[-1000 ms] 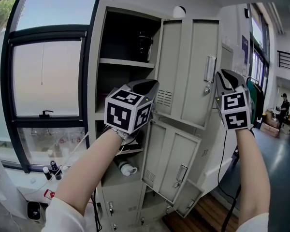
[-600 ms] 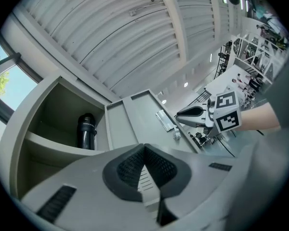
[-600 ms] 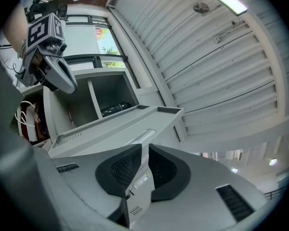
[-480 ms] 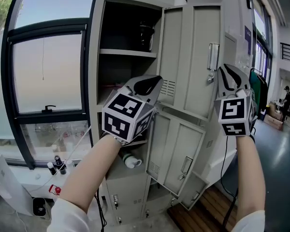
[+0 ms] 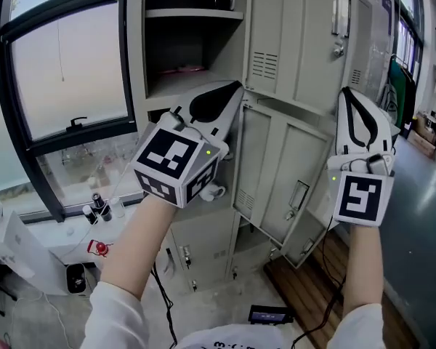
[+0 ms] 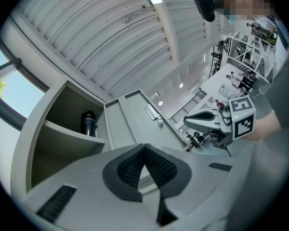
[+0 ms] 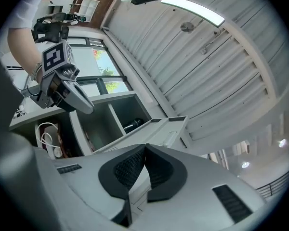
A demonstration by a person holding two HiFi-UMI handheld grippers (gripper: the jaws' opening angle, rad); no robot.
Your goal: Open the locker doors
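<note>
The upper door (image 5: pixel 298 42) of the locker (image 5: pixel 136 64) stands swung open to the right, and the lower door (image 5: pixel 276 166) beneath it hangs open the same way. Both were already open a second ago and have not shifted. What has changed is my own position. Both arms have come down, so the locker's top edge is now out of the head view and the floor shows below. My left claw (image 5: pixel 232 91) is clenched with its pads meeting at the tip and nothing between them. It is level with the top of the lower compartment, just beside the lower door's hinge edge. My right claw (image 5: pixel 347 97) has just closed and is likewise clenched on nothing, in front of the lower door's outer face. In the upper compartment a shelf (image 5: pixel 196 13) carries a dark bottle (image 6: pixel 89 124) standing upright, and something pink (image 5: pixel 182 69) lies on the level under it. A white cup-like item (image 5: pixel 212 192) sits in the lower compartment, partly hidden by my left claw. Left of the locker, a window sill (image 5: pixel 73 220) holds a few small bottles (image 5: pixel 98 203).
</note>
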